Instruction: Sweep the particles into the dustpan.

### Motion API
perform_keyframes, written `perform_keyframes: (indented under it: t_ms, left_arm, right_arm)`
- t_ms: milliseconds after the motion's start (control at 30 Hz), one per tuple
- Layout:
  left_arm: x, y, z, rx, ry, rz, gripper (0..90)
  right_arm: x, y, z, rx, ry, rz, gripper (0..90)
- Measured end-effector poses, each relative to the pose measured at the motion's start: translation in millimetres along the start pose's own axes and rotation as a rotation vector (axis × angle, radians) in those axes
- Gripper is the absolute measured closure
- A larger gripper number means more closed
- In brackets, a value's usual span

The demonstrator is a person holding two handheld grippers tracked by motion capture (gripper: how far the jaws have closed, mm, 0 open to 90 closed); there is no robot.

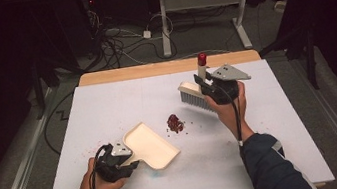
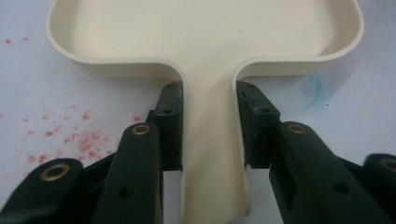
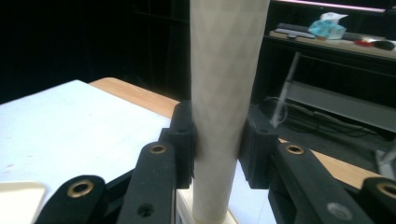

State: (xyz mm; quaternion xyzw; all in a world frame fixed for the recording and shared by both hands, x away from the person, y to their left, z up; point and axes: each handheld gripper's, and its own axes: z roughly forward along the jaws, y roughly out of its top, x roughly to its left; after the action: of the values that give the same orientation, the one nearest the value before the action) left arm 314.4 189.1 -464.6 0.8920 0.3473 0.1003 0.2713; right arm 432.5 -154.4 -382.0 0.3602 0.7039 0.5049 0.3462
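- The left gripper [image 2: 208,126] had its jaws closed on the flat handle of the cream dustpan [image 2: 205,42], the pads [image 2: 170,126] pressing its two edges just behind the point where the handle widens into the tray.
- The right gripper [image 3: 217,140] had its jaws clamped on the pale handle of the brush [image 3: 224,93], with the pads [image 3: 184,140] flat against its sides; in the high view the handle rose to a red tip above the gripper, and the bristles hung down and to the left, clear of the table.
- Handling, judged: the dustpan looked like thin moulded plastic, light and stiff but smooth, so a grip on the narrow handle could let it swivel; hold close to the tray gave the most control.
- The brush handle appeared rigid and slightly tapered, so it could slide through the pads; the bristles were the only soft part and would bend under pressure.
- The dustpan [image 1: 150,145] lay flat on the white table [image 1: 107,103] at front left, its open edge facing the small heap of dark red crumbs [image 1: 175,123] lying just beyond it.
- The brush [image 1: 196,95] hovered on the far side of the heap.
- Contents: the tray appeared empty, while fine red specks [image 2: 79,140] dotted the table beside the handle.
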Motion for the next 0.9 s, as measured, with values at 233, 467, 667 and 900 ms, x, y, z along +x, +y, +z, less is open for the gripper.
perform_keyframes:
  t_ms: [233, 467, 667, 900]
  left_arm:
    - [-1.3, 2.6, 8.0, 0.020, -0.005, 0.002, 64.2]
    - [-5.4, 5.5, 12.3, 0.036, -0.002, -0.022, 64.2]
    - [-7.2, 7.7, 13.7, 0.037, 0.001, -0.028, 64.2]
    - [-10.1, 11.8, 15.8, 0.038, 0.009, -0.034, 64.1]
  right_arm:
    - [3.2, -9.8, 17.9, 0.026, 0.002, 0.018, 70.2]
    - [16.9, -14.8, 24.5, 0.040, 0.066, 0.015, 70.2]
    - [39.8, -13.9, 22.3, 0.072, 0.113, -0.025, 69.6]
    - [59.4, -15.3, 13.4, 0.083, 0.139, -0.039, 69.1]
